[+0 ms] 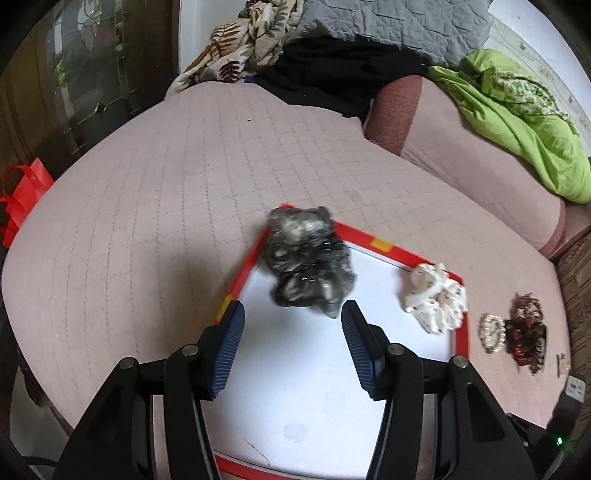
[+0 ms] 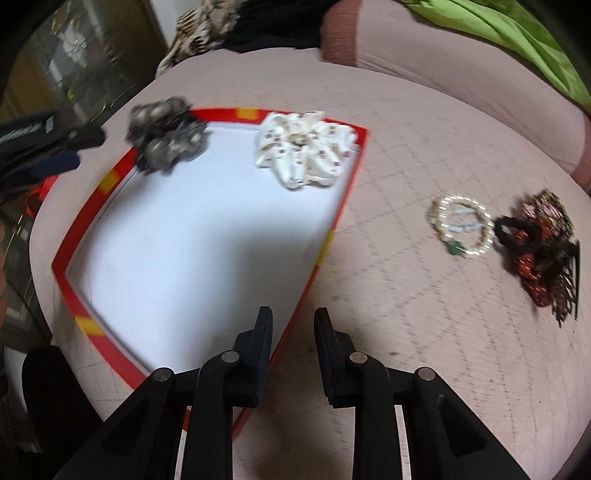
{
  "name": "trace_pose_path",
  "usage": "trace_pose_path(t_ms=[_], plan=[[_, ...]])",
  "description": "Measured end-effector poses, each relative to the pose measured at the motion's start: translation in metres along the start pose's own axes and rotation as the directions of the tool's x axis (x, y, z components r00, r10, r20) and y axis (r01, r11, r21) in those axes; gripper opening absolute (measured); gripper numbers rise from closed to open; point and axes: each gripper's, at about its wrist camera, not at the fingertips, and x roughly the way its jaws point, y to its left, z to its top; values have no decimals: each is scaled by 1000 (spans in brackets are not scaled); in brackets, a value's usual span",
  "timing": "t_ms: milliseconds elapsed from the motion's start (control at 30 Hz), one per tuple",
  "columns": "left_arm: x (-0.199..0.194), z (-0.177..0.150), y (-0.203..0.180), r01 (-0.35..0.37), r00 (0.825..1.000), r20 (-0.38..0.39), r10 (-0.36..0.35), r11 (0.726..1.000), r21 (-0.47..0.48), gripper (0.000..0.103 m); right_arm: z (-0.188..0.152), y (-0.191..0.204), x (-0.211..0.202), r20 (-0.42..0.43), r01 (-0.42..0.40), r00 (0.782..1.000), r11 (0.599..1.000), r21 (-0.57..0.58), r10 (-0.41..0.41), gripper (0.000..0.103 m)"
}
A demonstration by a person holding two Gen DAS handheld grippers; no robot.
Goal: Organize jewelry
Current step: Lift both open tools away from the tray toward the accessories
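A red-rimmed tray [image 1: 460, 332] [image 2: 343, 188] with a white floor lies on the pink quilted table. A grey-black scrunchie [image 1: 308, 262] [image 2: 166, 134] lies in its far left corner, partly over the rim. A white patterned scrunchie [image 1: 436, 297] [image 2: 304, 153] lies in the far right corner. A pearl bracelet [image 1: 491, 330] [image 2: 461, 227] and a red-black scrunchie with a hair clip [image 1: 526, 336] [image 2: 543, 254] lie on the table right of the tray. My left gripper [image 1: 293, 315] is open and empty just short of the grey scrunchie. My right gripper [image 2: 293, 317] is open, empty, above the tray's right rim.
A pink sofa [image 1: 461, 155] with a green blanket [image 1: 517, 107] stands behind the table. Piled fabrics and a grey quilt [image 1: 388, 26] lie at the back. A red bag [image 1: 22, 195] sits left of the table. A small pin [image 1: 561, 363] lies near the table's right edge.
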Motion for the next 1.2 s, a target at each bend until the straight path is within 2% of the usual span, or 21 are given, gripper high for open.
trace_pose_path(t_ms=[100,167,333,433,767,1200], plan=[[-12,-5,-15,28,1000,8,-28,1000,9,53,2,-12,-18,45,-42,998,998,43,40,33],[-20,-8,-27,35,999,16,-35,999,22,53,0,-18,-35,81,-29,996,998,50,25,47],[-36,-22,-60,60,998,11,-61,996,64,54,-13,-41,-72,153,-2,988,996,93,-12,49],[-42,-31,-81,63,998,11,-65,992,109,54,-28,-62,-92,186,11,982,991,132,-35,55],[-46,-53,-138,119,993,-30,-115,973,199,55,-82,-135,-136,233,107,958,963,248,-166,58],[-35,-69,-193,160,986,-89,-140,945,285,55,-134,-223,-149,173,199,942,896,398,-287,60]])
